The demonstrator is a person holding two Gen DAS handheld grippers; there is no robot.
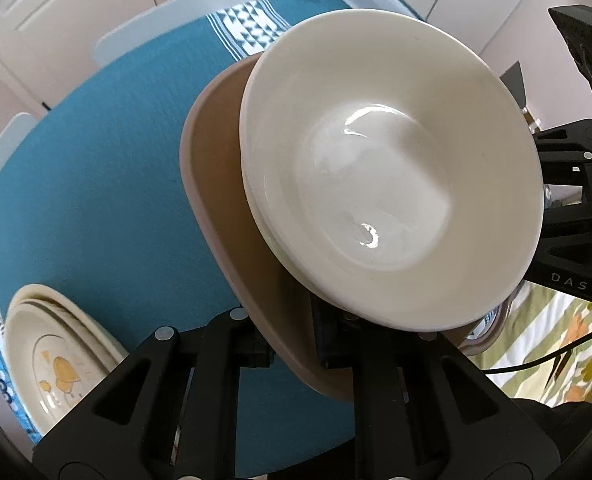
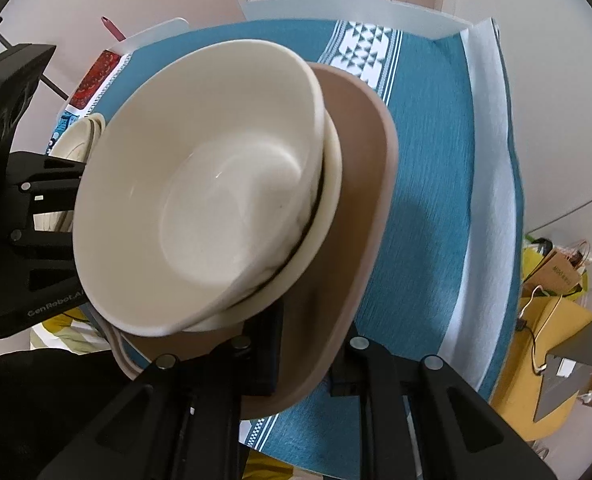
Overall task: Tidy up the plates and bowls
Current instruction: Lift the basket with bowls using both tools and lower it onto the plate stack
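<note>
Item: brown plate (image 1: 216,208) carrying nested cream bowls (image 1: 391,168), which we judge mid-carry above the teal cloth (image 1: 96,184), our left gripper (image 1: 292,344) clenched on its near rim and our right gripper (image 2: 307,360) clenched on the opposite rim. Next move, as we judge it: a level, matched lowering so the bowls do not slide. Nearby: patterned plates (image 1: 56,360) stacked at the cloth's edge, to be kept clear of.

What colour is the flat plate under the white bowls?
Taupe brown plate, shown best in the right wrist view.
</note>
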